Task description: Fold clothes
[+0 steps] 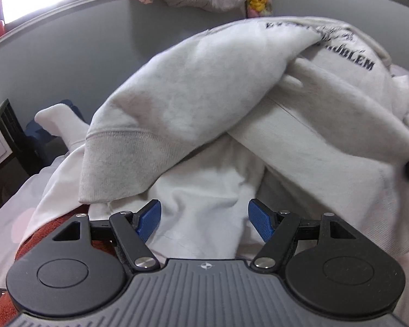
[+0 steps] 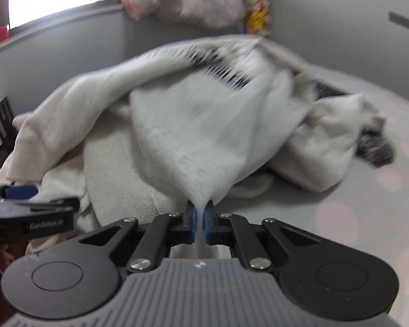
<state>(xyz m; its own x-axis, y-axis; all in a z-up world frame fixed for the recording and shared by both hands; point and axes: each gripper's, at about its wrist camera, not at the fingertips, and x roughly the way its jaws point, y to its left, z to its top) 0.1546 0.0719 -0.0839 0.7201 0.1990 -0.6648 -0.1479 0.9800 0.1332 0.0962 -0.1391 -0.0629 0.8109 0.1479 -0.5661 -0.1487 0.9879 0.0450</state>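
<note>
At the far left of the left wrist view a white sock [image 1: 61, 121] is seen lying past the heap, with a rust-red towel [image 1: 45, 235] tucked under the white cloth nearer the camera. The left hand-held gripper [image 1: 204, 219] is held with its blue pads wide apart over white fabric, nothing caught between them. Above it a grey-white sweatshirt [image 1: 193, 90] with dark lettering is draped on the bed [image 1: 2, 209], its ribbed cuff [image 1: 114, 158] hanging to the left.

In the right wrist view the left hand-held gripper [image 2: 24, 190] is seen at the left edge. At the centre the right hand-held gripper [image 2: 199, 219] is closed on a pinch of the sweatshirt [image 2: 204, 136], which is pulled taut and blurred. Further right, a rumpled part of the sweatshirt is spread on the bed [image 2: 368, 218], beside a dark patterned cloth [image 2: 376, 150].
</note>
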